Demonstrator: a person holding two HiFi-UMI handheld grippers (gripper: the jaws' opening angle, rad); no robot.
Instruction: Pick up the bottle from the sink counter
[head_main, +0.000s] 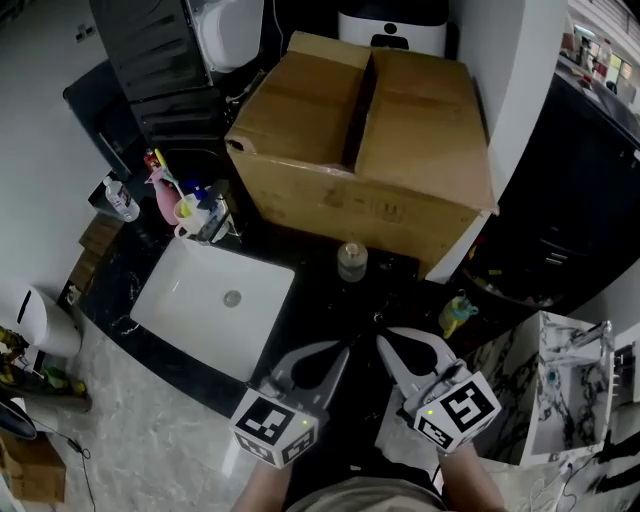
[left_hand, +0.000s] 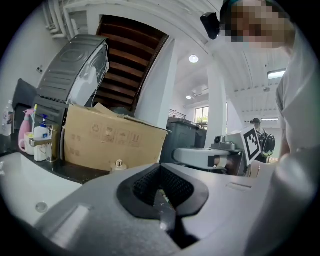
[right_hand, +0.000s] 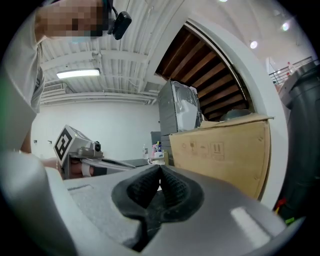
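None of the pick-up is done yet, as I read it: the small clear bottle with a pale cap (head_main: 352, 260) stands upright on the black table (head_main: 310, 295), just in front of the brown cardboard box (head_main: 370, 140), at twelve o'clock from my grippers. The left gripper (head_main: 340, 352) and right gripper (head_main: 385, 342) hold nothing, jaws pressed fully together, near the bottle but apart from it. Opening, reaching, gripping and lifting are all left.

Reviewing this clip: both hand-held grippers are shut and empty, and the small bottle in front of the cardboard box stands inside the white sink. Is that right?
Not quite. The head view shows the bottle in front of the cardboard box standing on the black counter, to the right of the white sink, not inside it. The left hand-held gripper and right hand-held gripper are indeed shut and empty.
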